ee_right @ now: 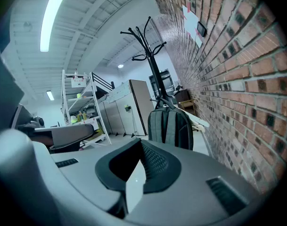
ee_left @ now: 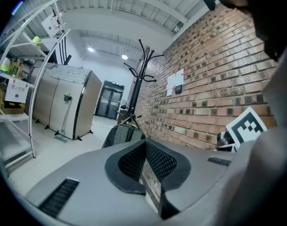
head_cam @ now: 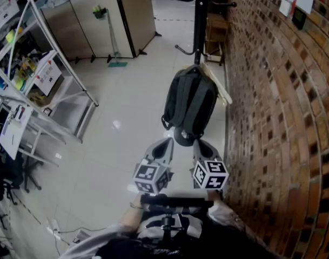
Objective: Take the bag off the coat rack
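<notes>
Left gripper (head_cam: 167, 142): my fingers are pressed together, nothing pinched between them, tips pointing at the bag.
Right gripper (head_cam: 200, 143): fingers shut tight here too, empty, riding just beside my left pair.
Bag (head_cam: 190, 104): dark backpack, hanging upright straight ahead of both sets of fingertips; near, and clear of them, no contact.
Coat rack (head_cam: 199, 20): black pole rising behind the bag, past my fingertips; the bag hangs on it, and curved hooks branch out high above.
Brick wall (head_cam: 272, 117): runs along the outer side of my right fingers.
White shelving (head_cam: 45, 85): well off beyond my left fingers.
</notes>
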